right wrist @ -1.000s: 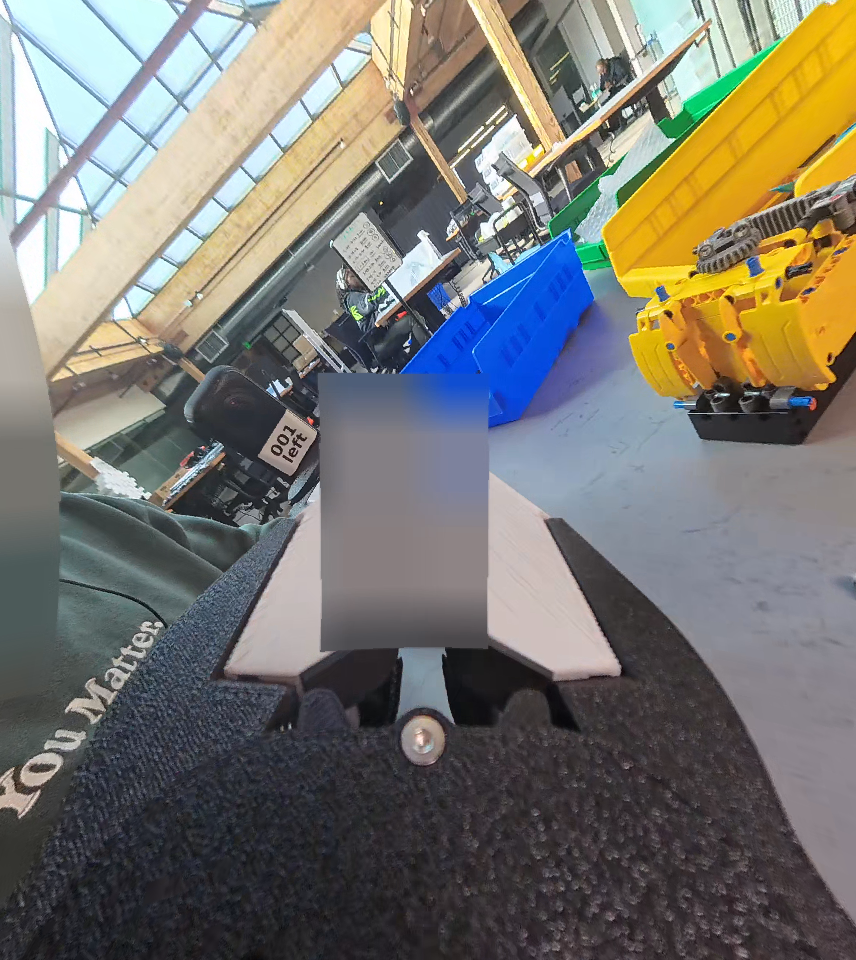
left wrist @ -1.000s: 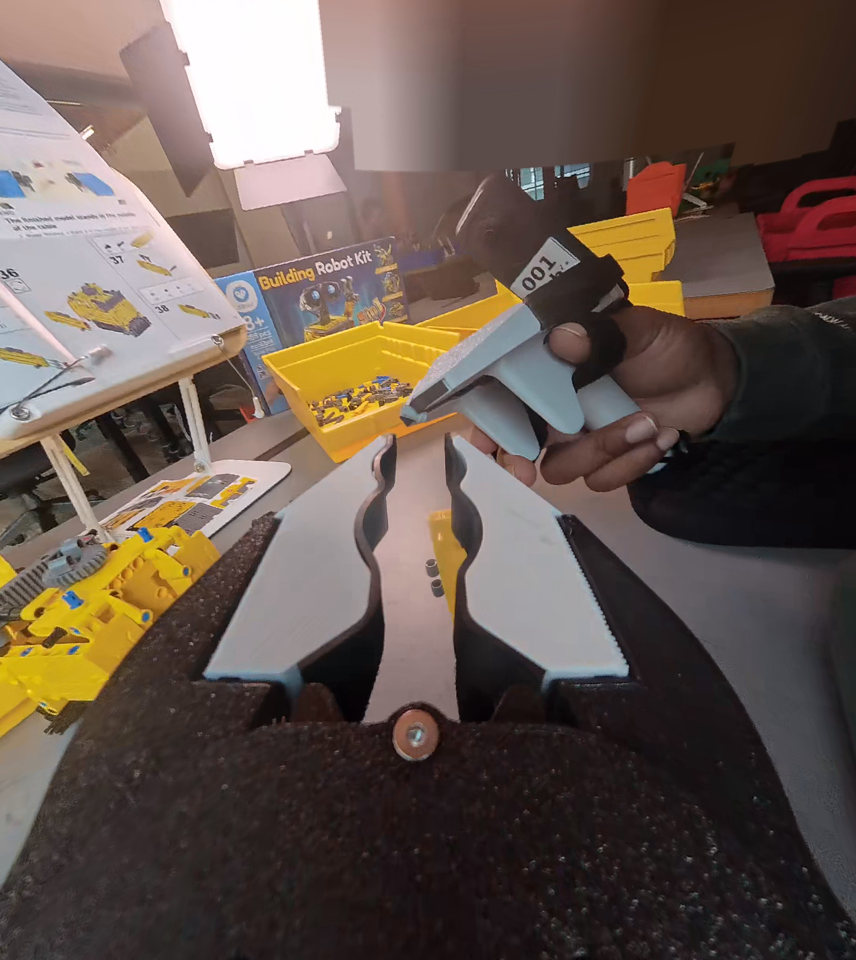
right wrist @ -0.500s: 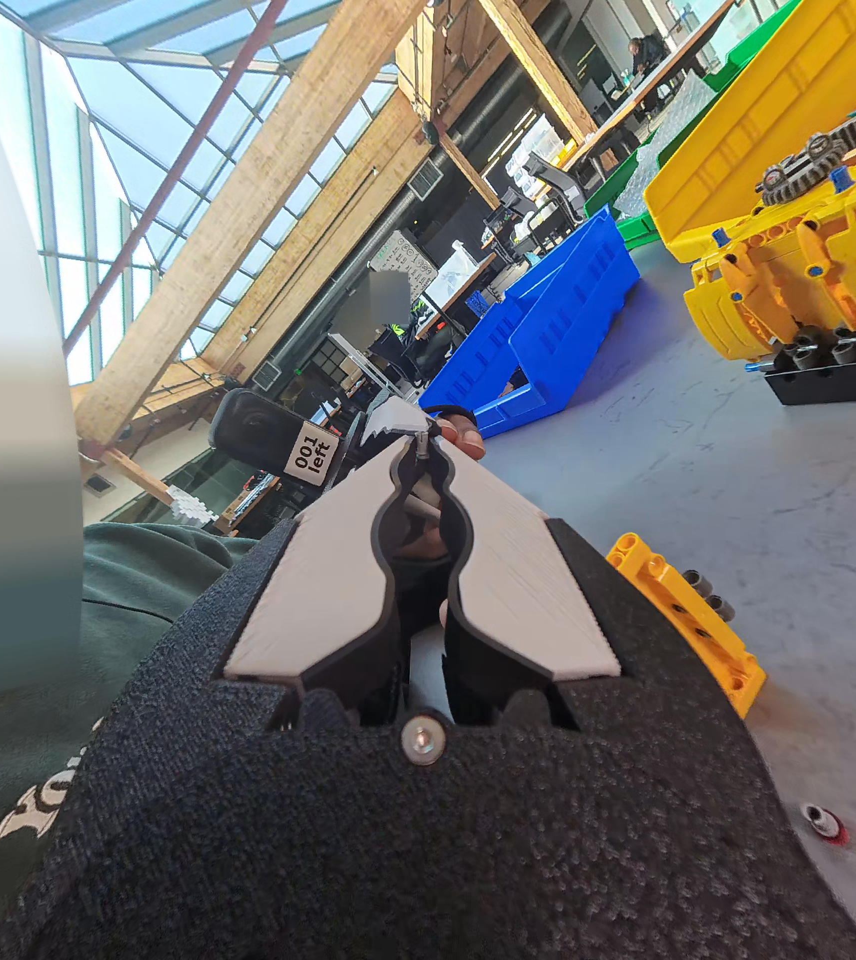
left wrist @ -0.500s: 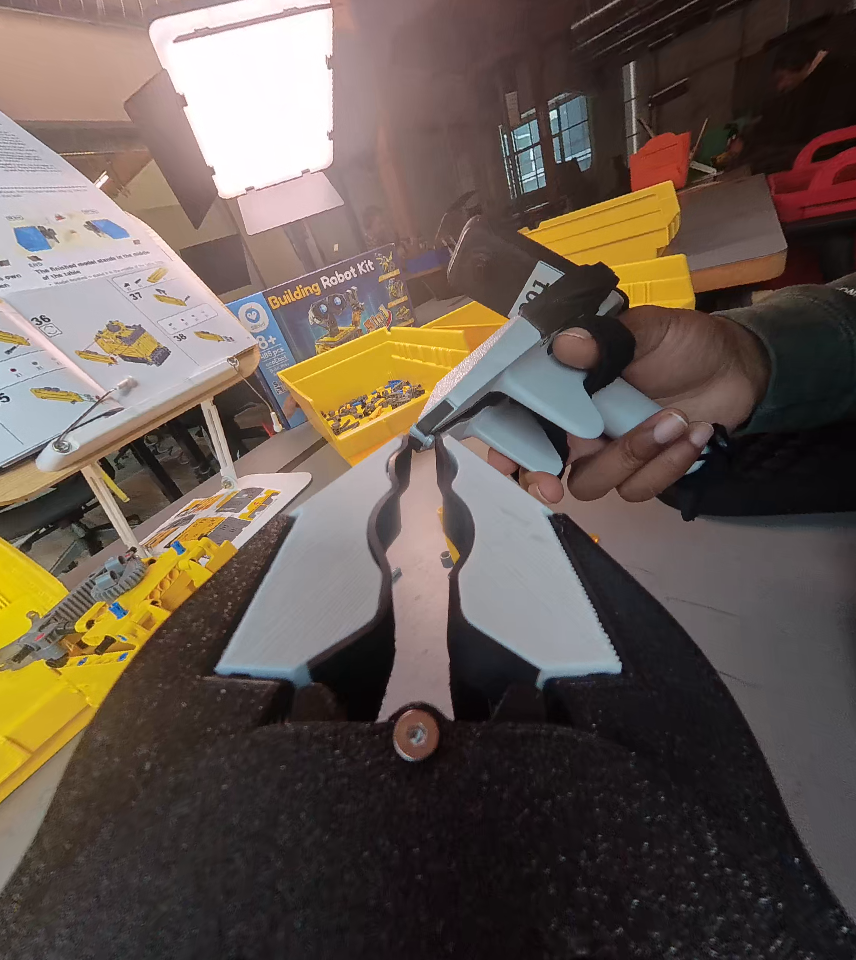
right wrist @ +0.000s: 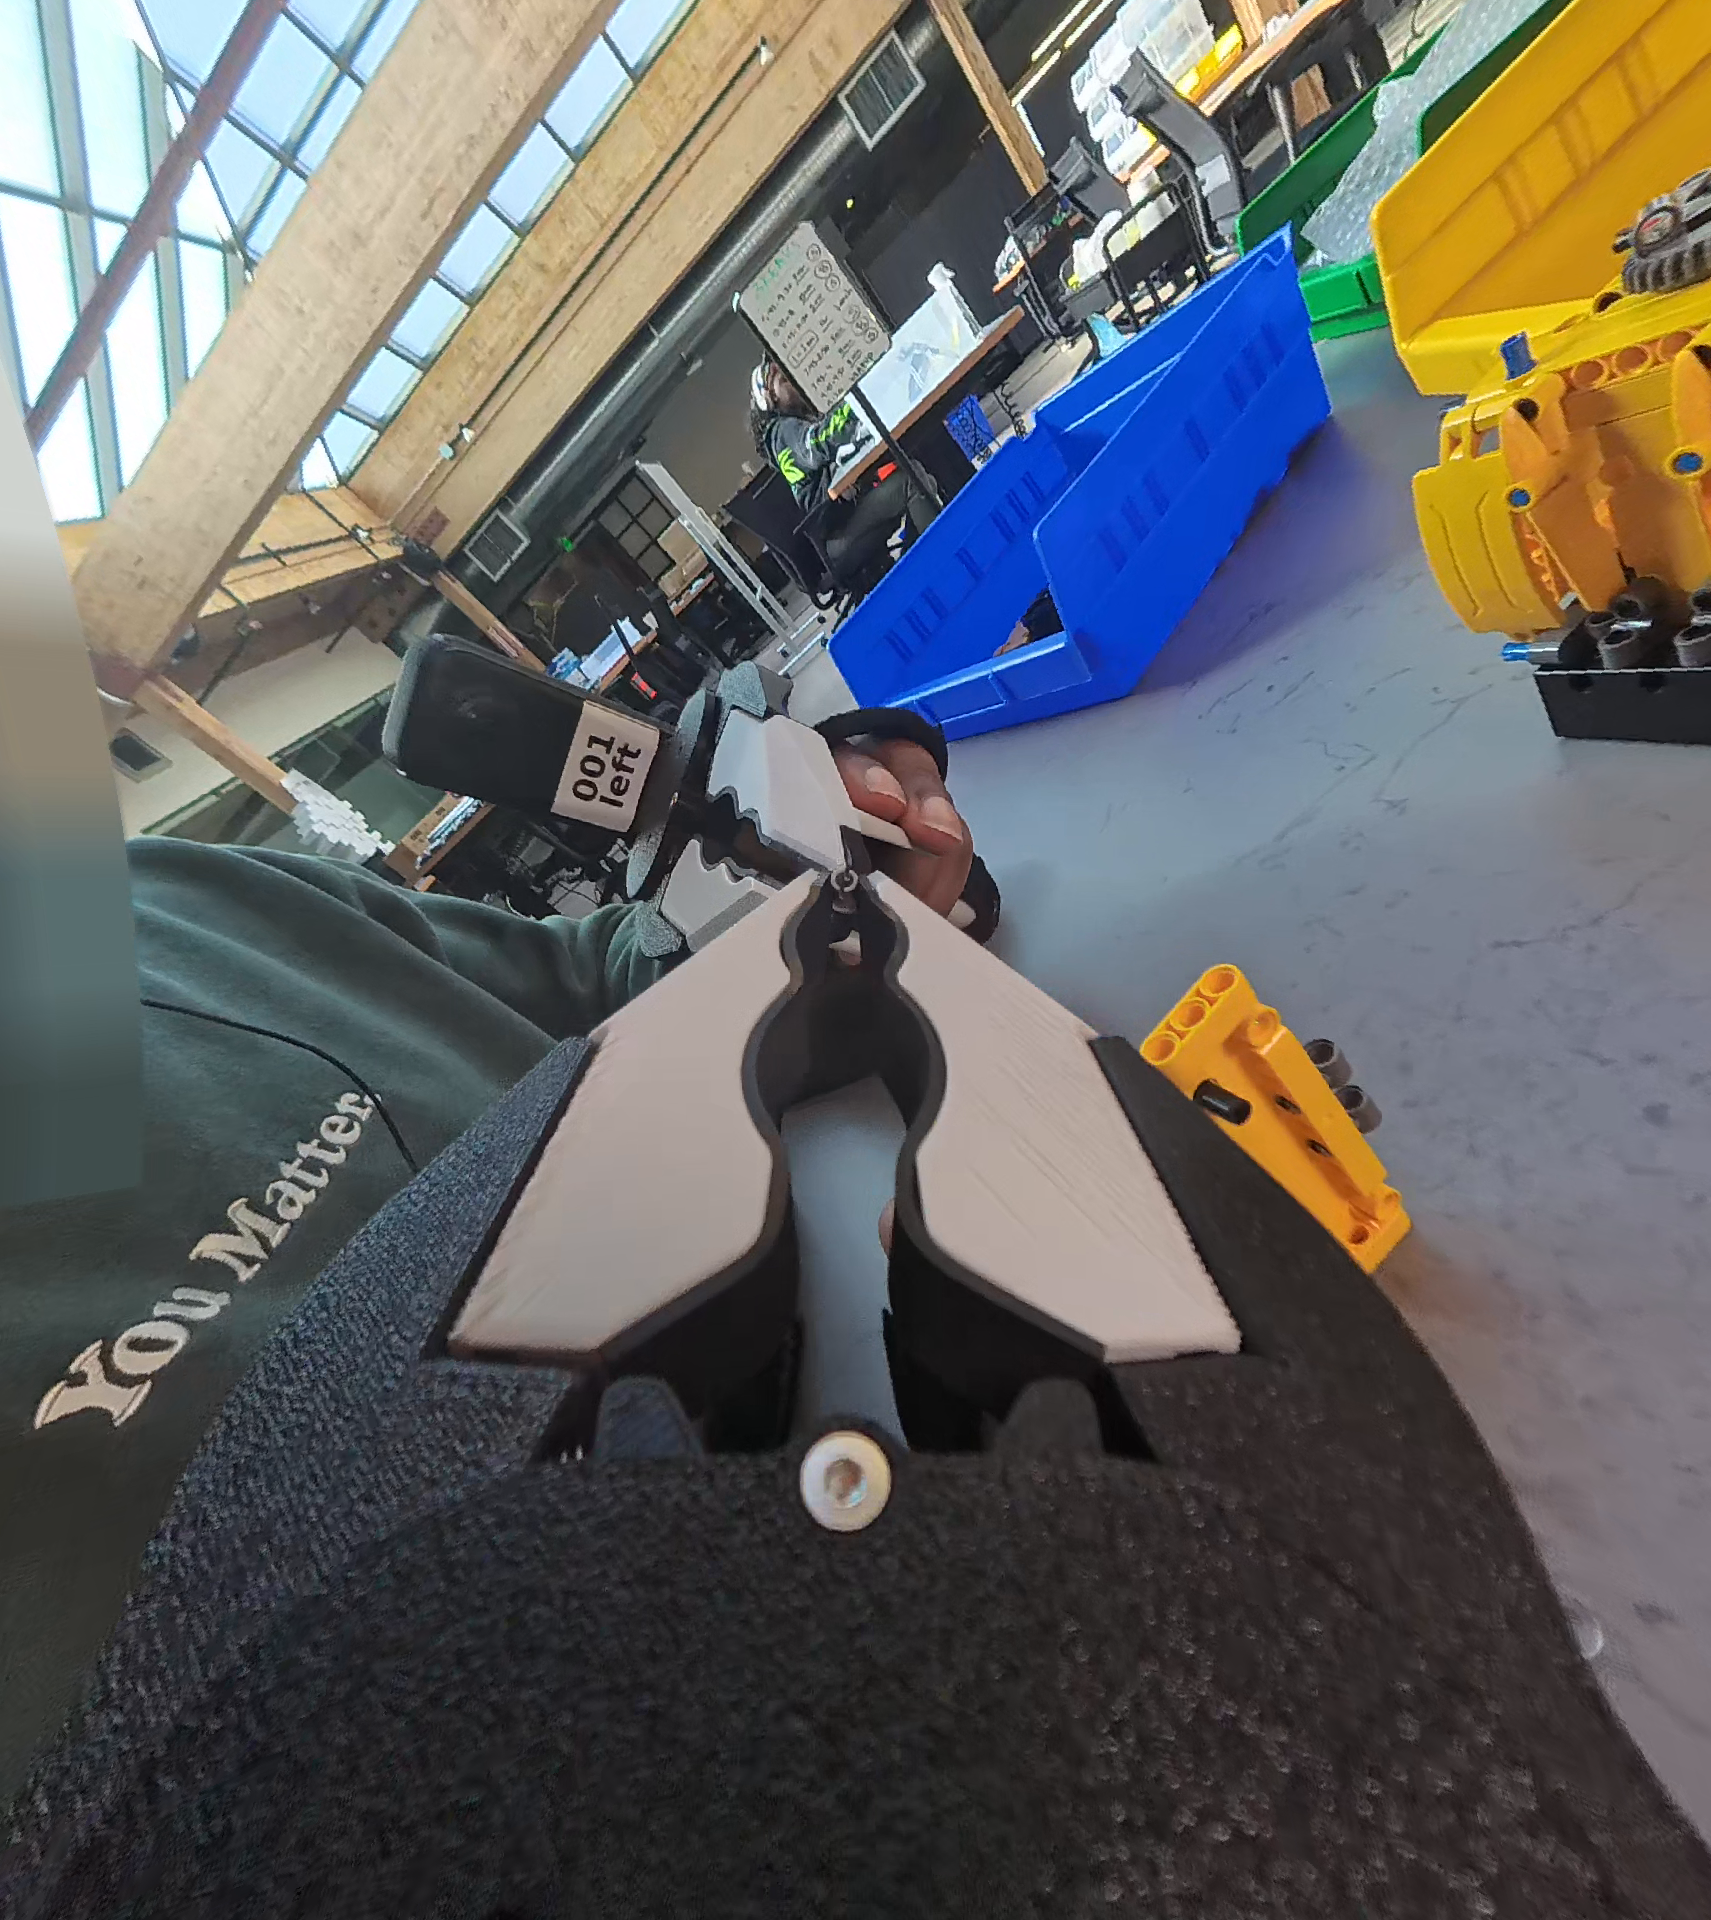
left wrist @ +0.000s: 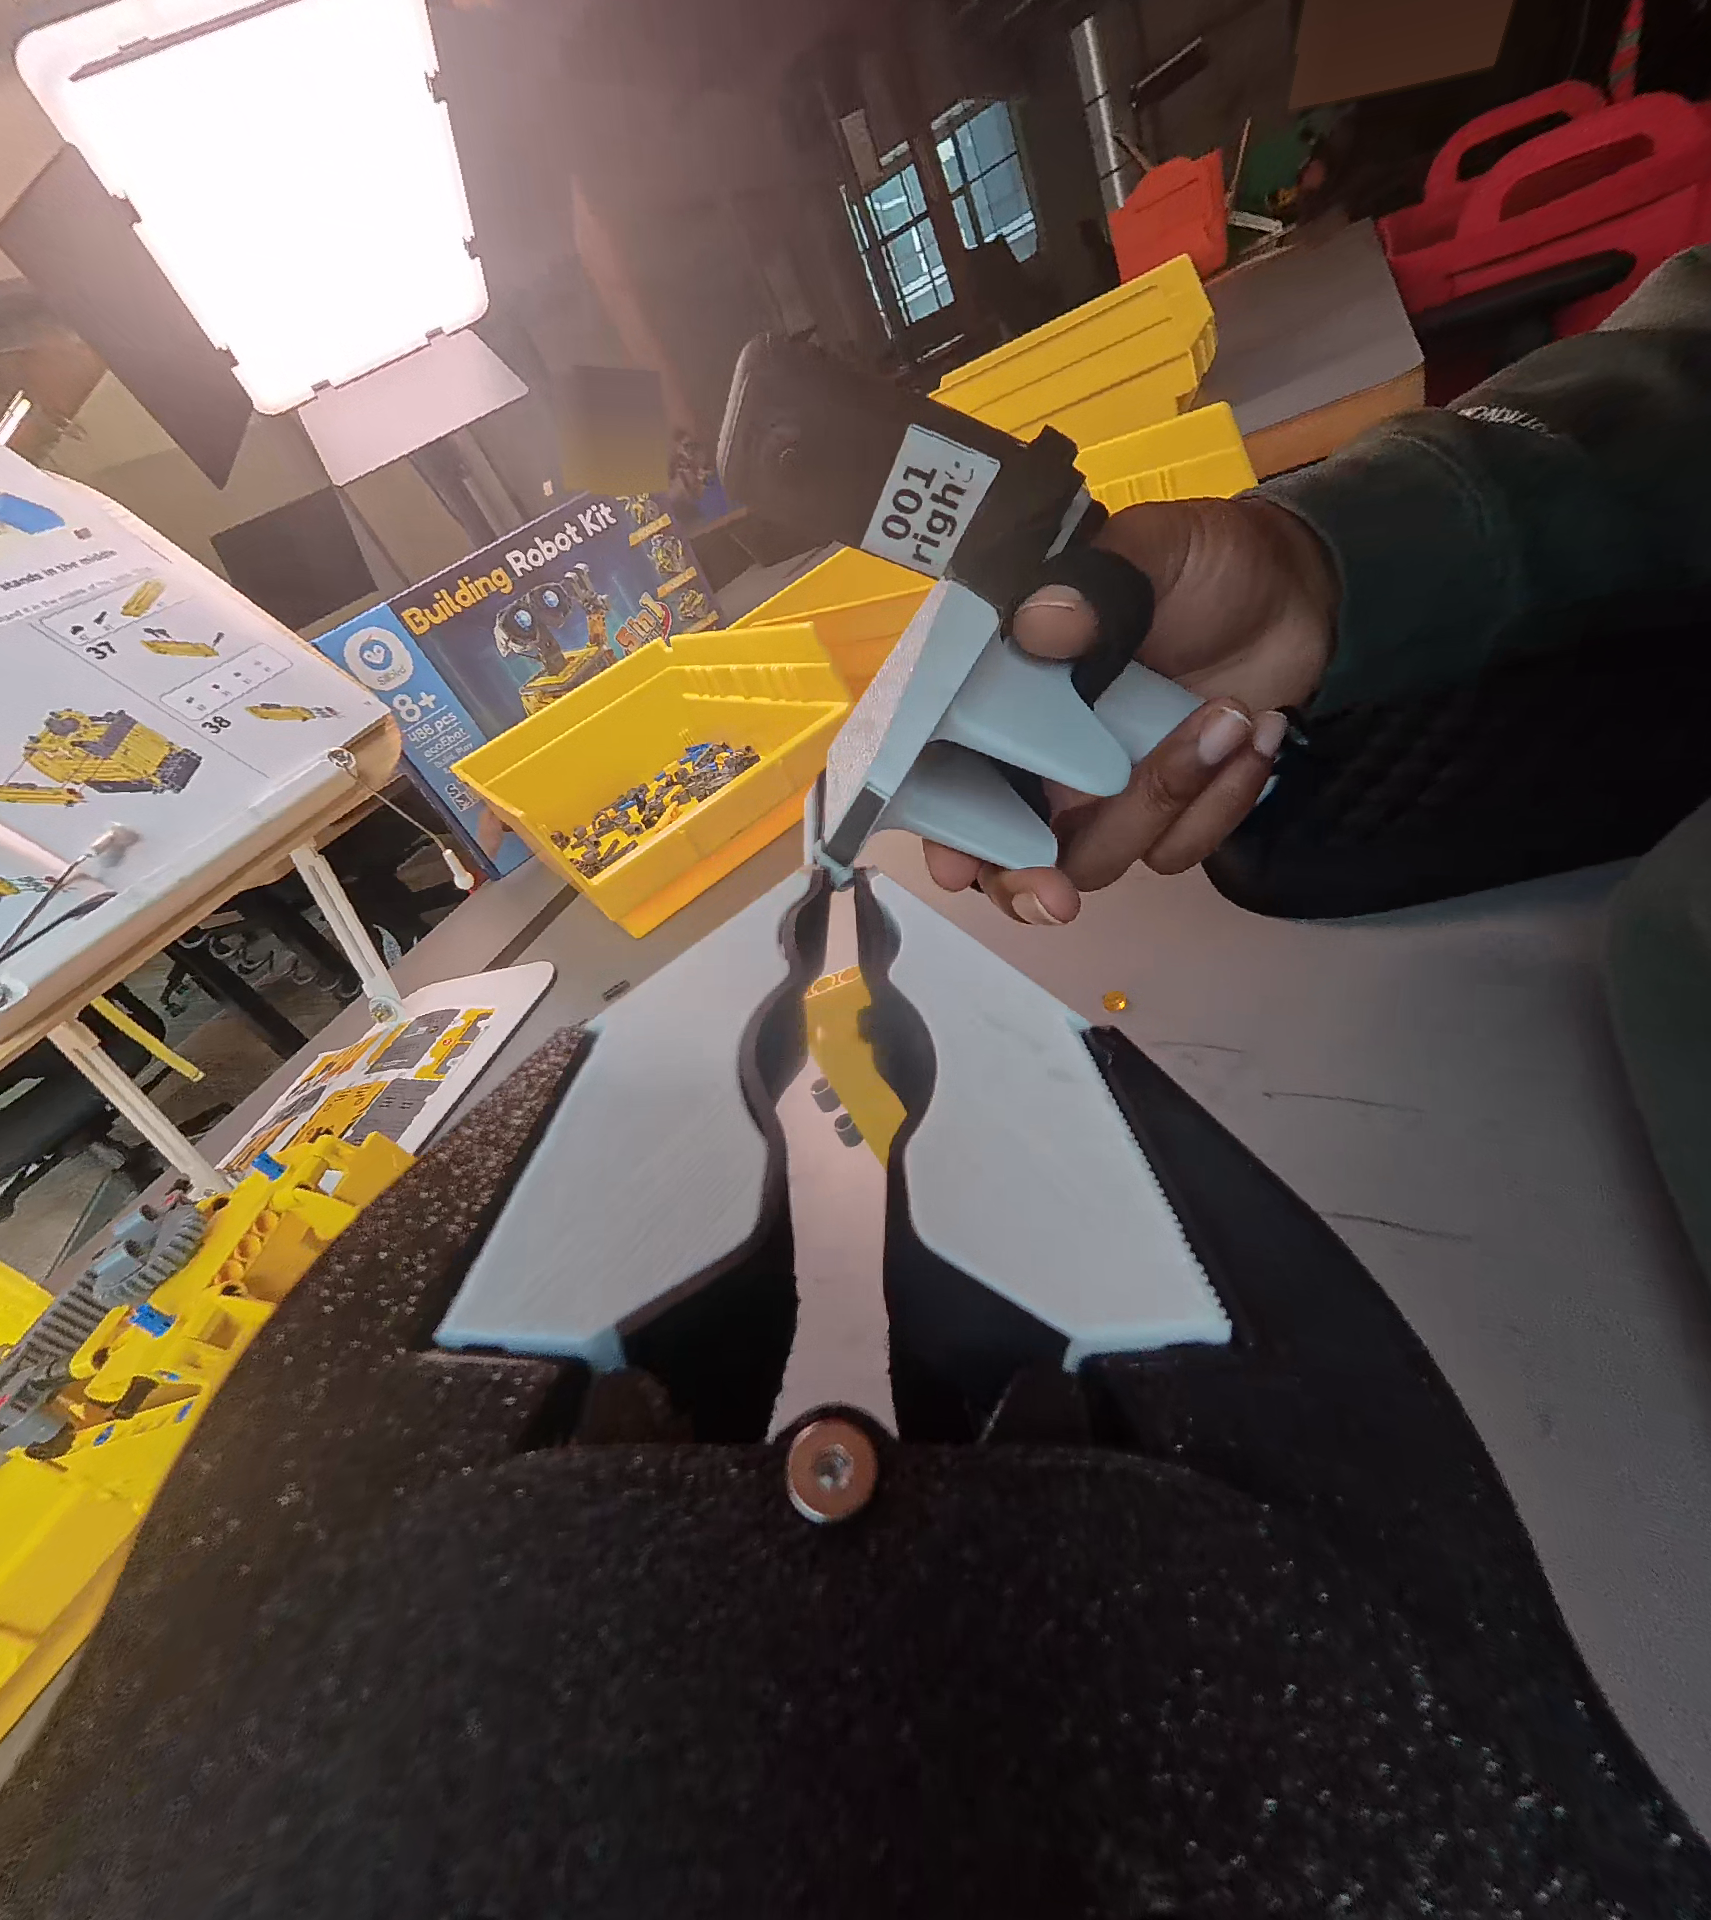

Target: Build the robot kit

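Grey surface [right wrist: 1453, 935] carries a yellow beam piece [right wrist: 1277, 1112] just beside both tongs. Left tongs [left wrist: 835, 883] and right tongs [right wrist: 843, 883] meet tip to tip, nearly closed, pinching a tiny pin [right wrist: 845, 883] between them; light, rigid, easily dropped.
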Available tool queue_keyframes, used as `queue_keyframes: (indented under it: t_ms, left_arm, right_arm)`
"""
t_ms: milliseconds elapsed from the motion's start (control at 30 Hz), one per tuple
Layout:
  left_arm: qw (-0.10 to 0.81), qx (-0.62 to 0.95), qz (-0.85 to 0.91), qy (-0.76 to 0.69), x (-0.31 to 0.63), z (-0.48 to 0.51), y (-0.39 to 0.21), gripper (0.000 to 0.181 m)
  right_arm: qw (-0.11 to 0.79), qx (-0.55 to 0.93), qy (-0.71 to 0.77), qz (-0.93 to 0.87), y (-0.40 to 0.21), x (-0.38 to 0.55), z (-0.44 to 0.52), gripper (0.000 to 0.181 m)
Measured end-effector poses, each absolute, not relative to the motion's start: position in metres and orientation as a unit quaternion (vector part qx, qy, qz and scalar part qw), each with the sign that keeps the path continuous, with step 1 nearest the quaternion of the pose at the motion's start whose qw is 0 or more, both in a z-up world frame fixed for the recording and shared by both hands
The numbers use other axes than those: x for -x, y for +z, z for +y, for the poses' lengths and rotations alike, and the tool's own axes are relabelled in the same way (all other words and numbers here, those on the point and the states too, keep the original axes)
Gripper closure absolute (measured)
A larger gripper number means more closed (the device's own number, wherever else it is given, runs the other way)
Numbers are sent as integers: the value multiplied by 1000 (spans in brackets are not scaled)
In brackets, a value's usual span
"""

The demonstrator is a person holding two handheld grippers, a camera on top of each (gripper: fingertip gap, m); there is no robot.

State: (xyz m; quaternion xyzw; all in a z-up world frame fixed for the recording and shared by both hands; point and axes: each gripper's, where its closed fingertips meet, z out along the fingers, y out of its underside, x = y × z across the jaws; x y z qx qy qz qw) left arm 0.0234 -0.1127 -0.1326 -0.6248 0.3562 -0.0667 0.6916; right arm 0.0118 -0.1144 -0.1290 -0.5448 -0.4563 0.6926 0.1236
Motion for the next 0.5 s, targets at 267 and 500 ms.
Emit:
queue_keyframes:
  t_ms: [267, 500]
  left_arm:
    - [665, 624, 396, -107, -38, -122, -143, 178]
    - [637, 628, 434, -104, -50, -126, -157, 178]
  right_arm:
    - [124, 508, 626, -578, -142, -29, -124, 176]
    - [124, 489, 524, -686, -155, -40, -128, 176]
